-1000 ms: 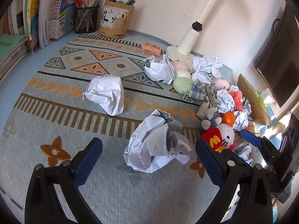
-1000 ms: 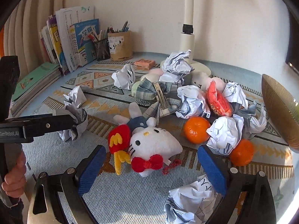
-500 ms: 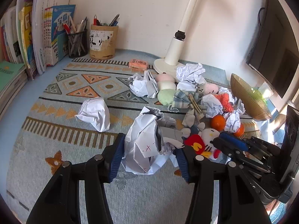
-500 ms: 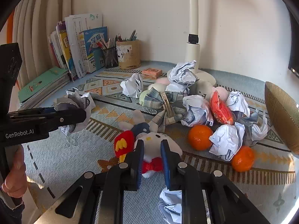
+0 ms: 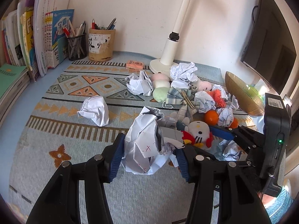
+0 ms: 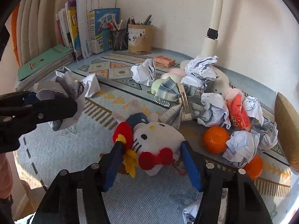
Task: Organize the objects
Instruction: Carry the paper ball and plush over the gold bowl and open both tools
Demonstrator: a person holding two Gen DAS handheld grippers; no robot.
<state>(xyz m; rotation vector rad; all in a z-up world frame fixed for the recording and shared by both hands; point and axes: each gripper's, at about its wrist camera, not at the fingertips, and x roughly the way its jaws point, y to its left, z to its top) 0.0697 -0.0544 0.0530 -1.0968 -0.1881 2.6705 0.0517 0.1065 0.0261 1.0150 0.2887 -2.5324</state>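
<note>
our left gripper (image 5: 149,155) pinches a crumpled paper ball (image 5: 147,141), lifted off the mat (image 5: 56,130). our right gripper (image 6: 151,160) straddles the white cat plush (image 6: 157,145), jaws opening. it may slip free, since the pads barely press.

Both fisheye cameras sit just behind their grippers, angled down across the patterned mat (image 5: 78,85) toward the wall. The left wrist view and the right wrist view, close beside it, share the cat plush (image 6: 157,141), pen cup (image 5: 101,43) and lamp post (image 6: 213,37).
</note>
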